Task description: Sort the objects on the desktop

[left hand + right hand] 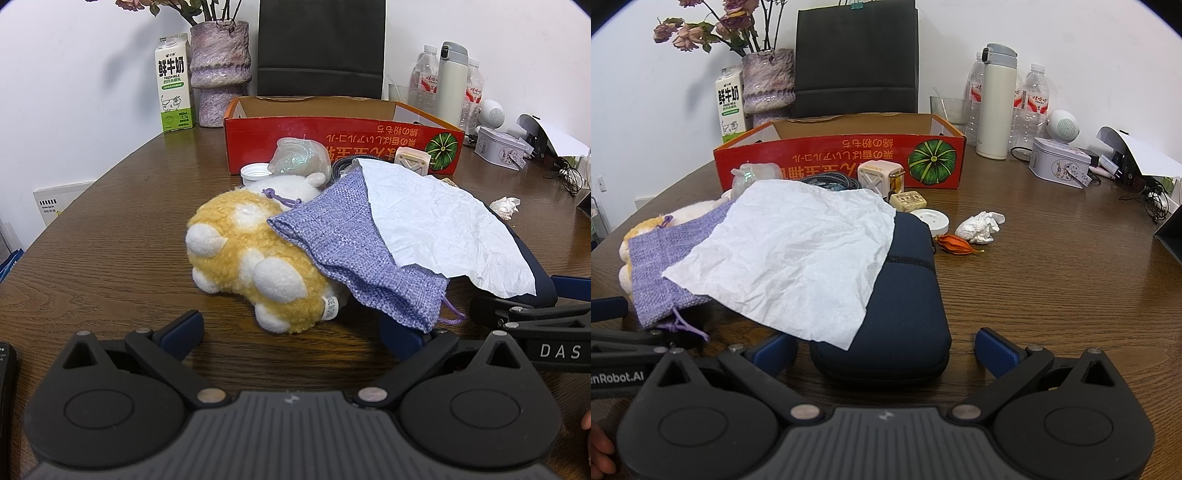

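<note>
While both of my tools hover low over the tabletop [1052,280], the left hand-held gripper [291,332] is spread wide and empty near the plush toy [251,258], and the right hand-held gripper [886,347] is spread around the near end of the navy case [908,306]. White paper [798,254] lies over the case and the purple pouch [351,254]; the red box [834,158] sits far behind.

Yellow-white plush toy [251,266] under purple woven pouch [354,254], crumpled white tissue [790,258] draped over both and navy case [905,295]
</note>
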`<control>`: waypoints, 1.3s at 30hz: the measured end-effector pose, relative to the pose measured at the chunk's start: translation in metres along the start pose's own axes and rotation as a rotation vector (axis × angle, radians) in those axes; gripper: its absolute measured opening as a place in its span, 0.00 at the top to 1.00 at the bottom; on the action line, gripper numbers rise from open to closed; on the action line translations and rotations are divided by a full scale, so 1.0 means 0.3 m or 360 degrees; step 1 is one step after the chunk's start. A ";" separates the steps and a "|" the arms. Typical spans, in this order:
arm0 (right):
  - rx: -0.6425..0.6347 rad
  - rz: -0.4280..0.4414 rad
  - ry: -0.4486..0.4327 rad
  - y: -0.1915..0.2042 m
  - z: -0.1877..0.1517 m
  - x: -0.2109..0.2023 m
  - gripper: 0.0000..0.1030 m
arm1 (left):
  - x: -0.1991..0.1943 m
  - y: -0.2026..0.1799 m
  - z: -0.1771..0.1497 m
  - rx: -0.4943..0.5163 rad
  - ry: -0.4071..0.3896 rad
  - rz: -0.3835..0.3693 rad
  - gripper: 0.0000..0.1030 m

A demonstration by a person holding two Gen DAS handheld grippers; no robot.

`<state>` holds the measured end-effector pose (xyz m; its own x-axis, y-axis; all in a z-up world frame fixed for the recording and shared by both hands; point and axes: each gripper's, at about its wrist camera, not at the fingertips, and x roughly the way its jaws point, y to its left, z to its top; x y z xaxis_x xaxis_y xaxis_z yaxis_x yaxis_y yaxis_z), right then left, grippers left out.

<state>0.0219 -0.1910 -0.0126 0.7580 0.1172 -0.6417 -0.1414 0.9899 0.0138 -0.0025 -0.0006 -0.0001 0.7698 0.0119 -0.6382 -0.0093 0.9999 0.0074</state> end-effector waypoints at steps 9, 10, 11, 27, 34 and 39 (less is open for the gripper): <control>-0.0001 0.0001 0.0000 0.006 -0.003 -0.003 0.00 | 0.000 0.000 0.000 0.0000 0.0000 0.0000 0.00; 0.0000 0.0001 0.0000 0.008 -0.003 -0.004 0.00 | 0.000 0.000 0.000 0.0000 0.0000 0.0000 0.00; -0.0003 0.0002 0.0000 0.009 -0.004 -0.004 0.00 | 0.000 0.000 0.000 0.0000 0.0000 0.0000 0.00; -0.0010 0.0000 0.0039 0.014 -0.004 -0.003 0.00 | -0.087 0.026 -0.034 -0.0003 -0.0158 -0.0139 0.00; -0.0110 0.0080 -0.0137 -0.004 0.000 -0.114 0.10 | -0.172 0.086 0.039 -0.0074 -0.0401 -0.0271 0.00; -0.0051 0.0147 -0.0210 -0.029 0.091 -0.095 0.21 | -0.132 0.021 0.158 0.0018 -0.0448 -0.0390 0.00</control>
<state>0.0189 -0.2007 0.0265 0.8175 0.2193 -0.5326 -0.2330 0.9715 0.0425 -0.0029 0.0051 0.0618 0.8937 -0.2297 -0.3853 0.2028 0.9730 -0.1099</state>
